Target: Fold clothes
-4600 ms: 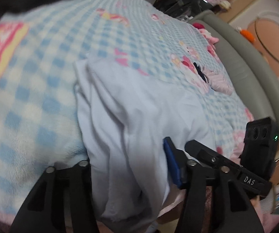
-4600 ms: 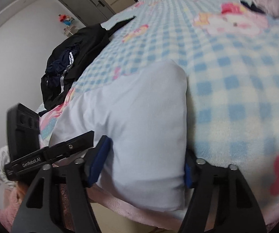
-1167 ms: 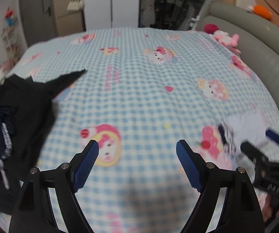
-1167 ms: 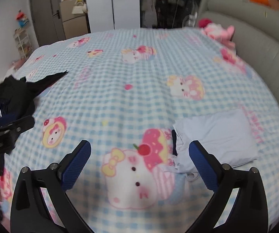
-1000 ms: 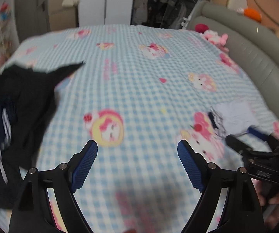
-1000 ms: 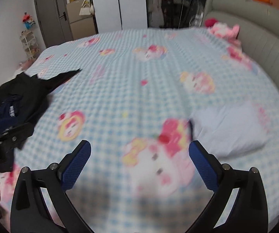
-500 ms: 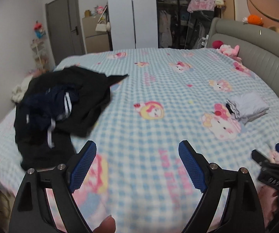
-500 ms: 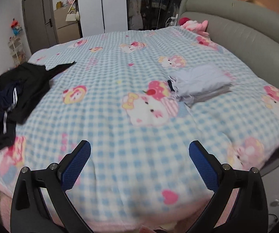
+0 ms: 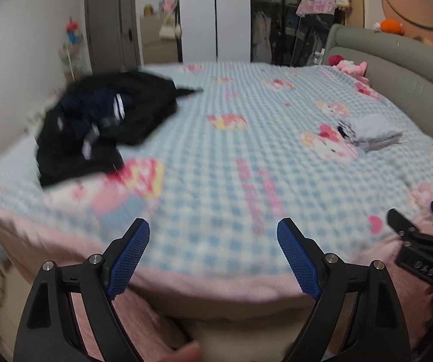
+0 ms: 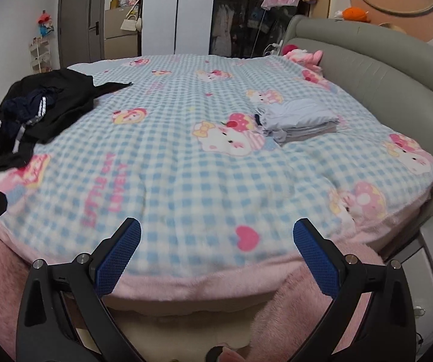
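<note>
Left tongs [image 9: 213,253]: spread wide, nothing between the blue pads [image 9: 128,255], held off the near edge of the bed [image 9: 216,280]. Right tongs [image 10: 216,253]: likewise wide apart and empty, also short of the bed edge; its body shows at the right border of the left view.

Both pairs sit back from the mattress, pointing across it. Judgement: this is a stand-off pose between garments, giving a full view of the bed before choosing the next piece.

Checked blanket [image 10: 186,150] covers the bed; its broad middle is bare and flat, the likely working area for spreading a garment.

Folded pale blue clothes [image 10: 300,117] lie stacked on the right half of the bed, near the grey headboard [image 10: 382,90], apparently parked out of the working area.

Unfolded dark clothes heap [image 10: 35,111] lies on the far left part of the bed, close to its left edge, well apart from the folded stack. Judgement: next pick; the left tongs are the nearer pair.

Room: approach over the blanket is unobstructed. Pink plush toy [image 10: 302,55] lies against the headboard, away from both piles.
</note>
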